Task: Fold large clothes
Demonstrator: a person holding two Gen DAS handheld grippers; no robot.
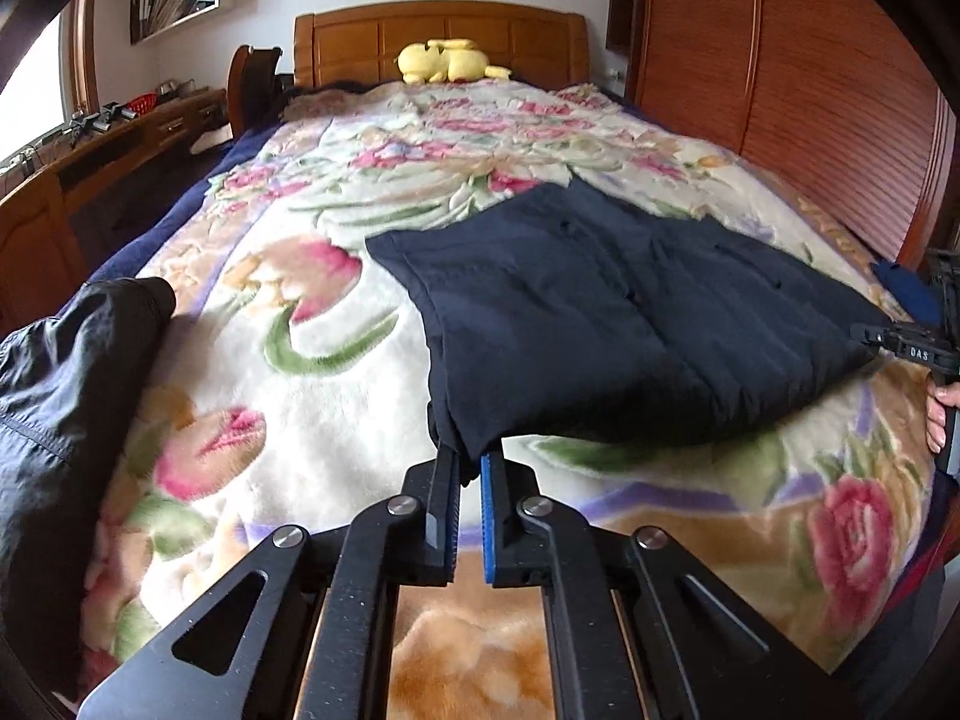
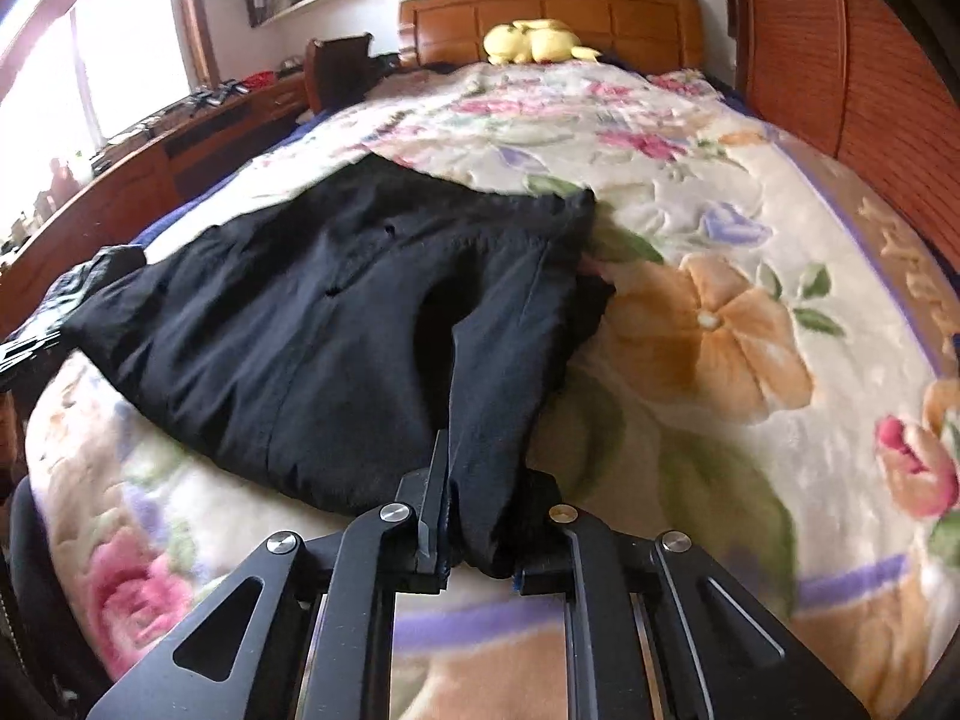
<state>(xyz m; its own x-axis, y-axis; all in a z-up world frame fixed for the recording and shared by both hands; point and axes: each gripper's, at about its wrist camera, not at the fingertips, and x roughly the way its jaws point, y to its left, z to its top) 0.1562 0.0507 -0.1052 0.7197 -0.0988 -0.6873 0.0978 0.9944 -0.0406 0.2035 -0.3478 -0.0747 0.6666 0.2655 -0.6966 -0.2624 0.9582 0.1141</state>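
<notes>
A dark navy garment lies spread on the floral blanket, its near edge raised off the bed. My left gripper is shut on the garment's near left corner, with cloth pinched between the black and blue pads. My right gripper shows at the right edge of the left wrist view, pinching the other near corner. In the right wrist view the right gripper is shut on a thick bunched fold of the garment, and the cloth hides its right finger. The left gripper peeks in at that view's left edge.
A second dark jacket lies crumpled at the bed's left edge. A yellow plush toy rests by the wooden headboard. A wooden wardrobe lines the right side, a desk the left. A hand holds the right gripper's handle.
</notes>
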